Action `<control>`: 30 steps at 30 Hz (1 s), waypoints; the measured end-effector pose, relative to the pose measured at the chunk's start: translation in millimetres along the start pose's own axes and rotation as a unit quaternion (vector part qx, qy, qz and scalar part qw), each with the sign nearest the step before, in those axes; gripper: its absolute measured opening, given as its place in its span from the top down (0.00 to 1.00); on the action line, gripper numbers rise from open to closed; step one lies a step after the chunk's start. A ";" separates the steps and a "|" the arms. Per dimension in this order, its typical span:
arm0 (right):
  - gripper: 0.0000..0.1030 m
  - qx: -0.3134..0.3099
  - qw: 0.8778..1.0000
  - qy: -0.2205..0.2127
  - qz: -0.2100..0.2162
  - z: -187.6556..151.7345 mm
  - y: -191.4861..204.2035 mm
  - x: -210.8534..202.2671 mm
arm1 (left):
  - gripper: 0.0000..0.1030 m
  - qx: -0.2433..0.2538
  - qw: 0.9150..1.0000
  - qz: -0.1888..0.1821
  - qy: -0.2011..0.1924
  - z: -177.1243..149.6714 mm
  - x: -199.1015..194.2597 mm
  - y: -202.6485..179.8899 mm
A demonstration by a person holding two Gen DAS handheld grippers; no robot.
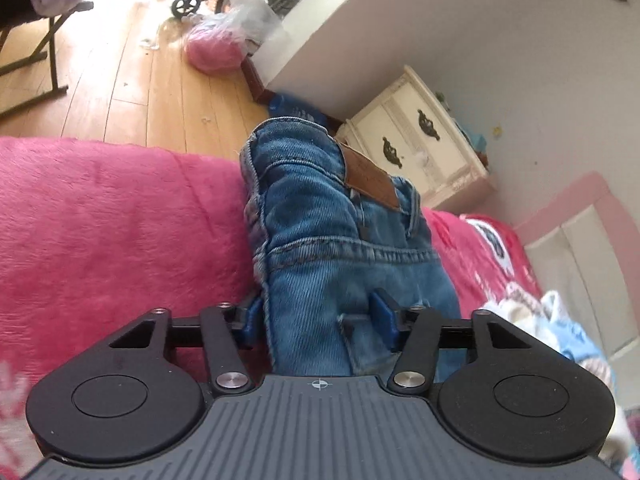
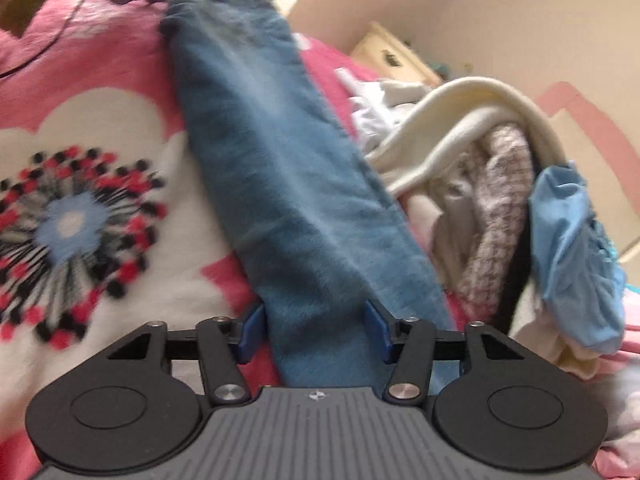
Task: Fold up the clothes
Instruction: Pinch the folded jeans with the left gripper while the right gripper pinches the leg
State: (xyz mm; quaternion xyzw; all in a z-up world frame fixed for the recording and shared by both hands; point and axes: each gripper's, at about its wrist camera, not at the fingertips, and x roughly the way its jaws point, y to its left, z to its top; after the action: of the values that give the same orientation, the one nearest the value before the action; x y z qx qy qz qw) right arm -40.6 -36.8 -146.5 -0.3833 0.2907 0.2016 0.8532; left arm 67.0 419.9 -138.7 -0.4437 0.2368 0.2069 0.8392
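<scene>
- Holding the jeans (image 1: 340,240) at the waist end is the left gripper (image 1: 318,322). Its blue fingers (image 1: 382,312) sit one on each side of the denim, wide apart with cloth between them. I cannot tell if they squeeze it.
- The right gripper (image 2: 316,326) is at the leg end of the same jeans (image 2: 280,160). Its fingers (image 2: 376,324) also stand apart with the leg between them. I cannot tell if they pinch.
- The jeans lie long and narrow on the pink blanket (image 1: 100,220). They look folded leg on leg, with the brown patch (image 1: 370,178) facing up. I think they have not been folded short, so that part is left.
- Just beside the leg is a pile (image 2: 480,184) of loose clothes: cream, checked and light blue. They look crumpled, so I think lots of folding is left.
- Farther off a cream cabinet (image 1: 416,148) stands by the wall.
- Past the bed is a wood floor (image 1: 132,60) with a pink bag (image 1: 216,50) on it.
</scene>
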 end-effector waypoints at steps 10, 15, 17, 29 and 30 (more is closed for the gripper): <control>0.92 0.009 0.999 -0.019 -0.041 8.0 0.0 -11.9 | 0.81 0.010 1.000 0.002 -0.012 -1.3 -28.5 -6.4; 0.93 0.023 0.999 -0.029 -0.007 8.4 -5.4 -44.6 | 0.82 0.019 1.000 0.000 -0.010 2.9 -56.5 -9.6; 0.93 0.020 0.999 -0.031 0.019 7.5 -3.8 -61.7 | 0.82 0.025 1.000 -0.002 -0.008 2.9 -76.3 -2.4; 0.78 -0.109 0.981 -0.018 0.160 -32.9 65.5 -144.9 | 0.76 0.009 0.996 0.084 0.036 -39.0 -212.9 109.7; 0.72 -0.123 0.976 -0.017 0.177 -39.0 69.4 -143.8 | 0.68 -0.010 0.995 0.091 0.045 -42.0 -211.2 118.3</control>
State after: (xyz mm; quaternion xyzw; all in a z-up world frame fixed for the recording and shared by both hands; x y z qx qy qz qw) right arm -201.1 -40.9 -111.1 -0.4243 0.3126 0.3903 0.7549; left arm -177.4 417.1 -113.2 -0.4372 0.3123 0.2647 0.8008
